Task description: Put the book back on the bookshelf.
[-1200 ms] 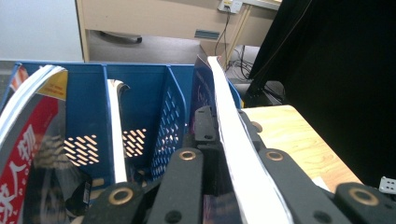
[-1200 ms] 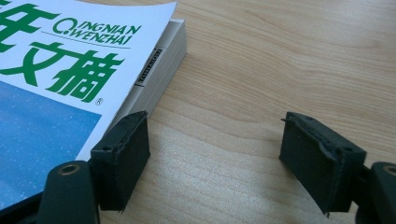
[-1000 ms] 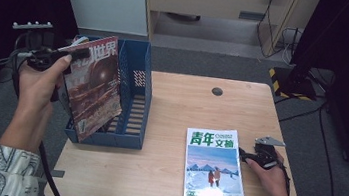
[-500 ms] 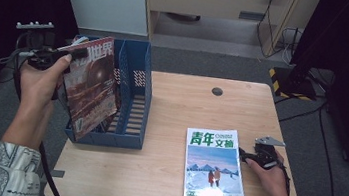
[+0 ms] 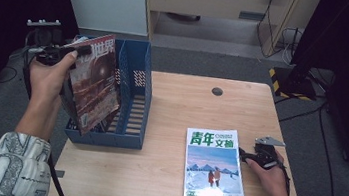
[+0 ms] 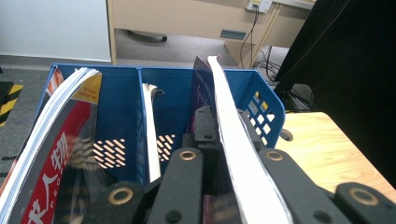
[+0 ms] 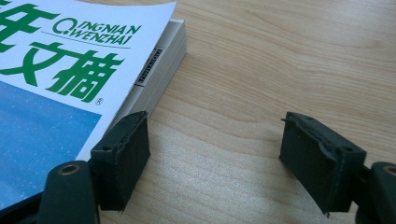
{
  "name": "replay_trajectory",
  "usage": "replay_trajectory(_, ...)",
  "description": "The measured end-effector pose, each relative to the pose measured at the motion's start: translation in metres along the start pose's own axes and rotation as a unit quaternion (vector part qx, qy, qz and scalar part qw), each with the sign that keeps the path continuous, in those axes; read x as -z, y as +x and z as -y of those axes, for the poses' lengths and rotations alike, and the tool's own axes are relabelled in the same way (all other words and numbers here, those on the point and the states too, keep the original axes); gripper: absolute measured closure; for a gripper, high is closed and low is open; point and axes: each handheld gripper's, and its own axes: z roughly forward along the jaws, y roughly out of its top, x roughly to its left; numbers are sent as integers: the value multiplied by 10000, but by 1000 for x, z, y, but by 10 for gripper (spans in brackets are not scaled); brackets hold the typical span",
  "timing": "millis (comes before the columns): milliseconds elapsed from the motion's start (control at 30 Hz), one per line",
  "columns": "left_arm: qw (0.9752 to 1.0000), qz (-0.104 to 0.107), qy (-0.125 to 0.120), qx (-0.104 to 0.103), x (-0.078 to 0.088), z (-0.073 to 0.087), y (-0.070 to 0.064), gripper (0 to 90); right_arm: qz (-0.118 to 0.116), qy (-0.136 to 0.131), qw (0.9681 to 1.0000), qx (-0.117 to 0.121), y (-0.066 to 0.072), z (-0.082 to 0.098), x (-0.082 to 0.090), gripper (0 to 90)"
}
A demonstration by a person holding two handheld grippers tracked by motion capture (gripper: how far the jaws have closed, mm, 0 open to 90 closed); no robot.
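Magazine over blue file rack

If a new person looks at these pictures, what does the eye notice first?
First, the dark red-brown magazine clamped in the left gripper, tilted above the blue plastic file rack at the table's left edge. Next, the blue-and-white magazine with green characters lying flat beside the open right gripper.

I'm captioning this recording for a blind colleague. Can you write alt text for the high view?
A person's left gripper holds a dark-covered magazine tilted over a blue plastic file rack at the left edge of a light wooden table. The right gripper, fingers open, rests on the table beside a stack of blue-and-white magazines with green title characters.
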Motion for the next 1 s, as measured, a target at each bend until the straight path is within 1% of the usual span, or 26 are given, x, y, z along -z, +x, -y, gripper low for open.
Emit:
replay_trajectory(200, 10000, -15, -8, 4, -7, 0, 0, 838, 11, -11, 10000, -5, 0, 0, 0, 240)
replay_trajectory(333, 10000, -11, 5, -12, -14, 1, -4, 838, 13, -3, 10000, -18, 0, 0, 0, 240)
replay_trajectory(467, 10000, -8, -9, 15, -21, 0, -6, 838, 13, -7, 10000, -11, 0, 0, 0, 240)
replay_trajectory(533, 10000, -35, 3, -25, -24, 1, -8, 838, 13, -9, 10000, -8, 0, 0, 0, 240)
replay_trajectory(633, 10000, -59, 7, -34, -27, 2, -9, 838, 12, -8, 10000, -10, 0, 0, 0, 240)
replay_trajectory(867, 9998, -187, -46, 15, -30, 4, -8, 838, 11, 0, 10000, -19, 0, 0, 0, 240)
replay_trajectory(1000, 9997, -232, -28, 40, -33, 4, -4, 838, 13, -4, 10000, -19, 0, 0, 0, 240)
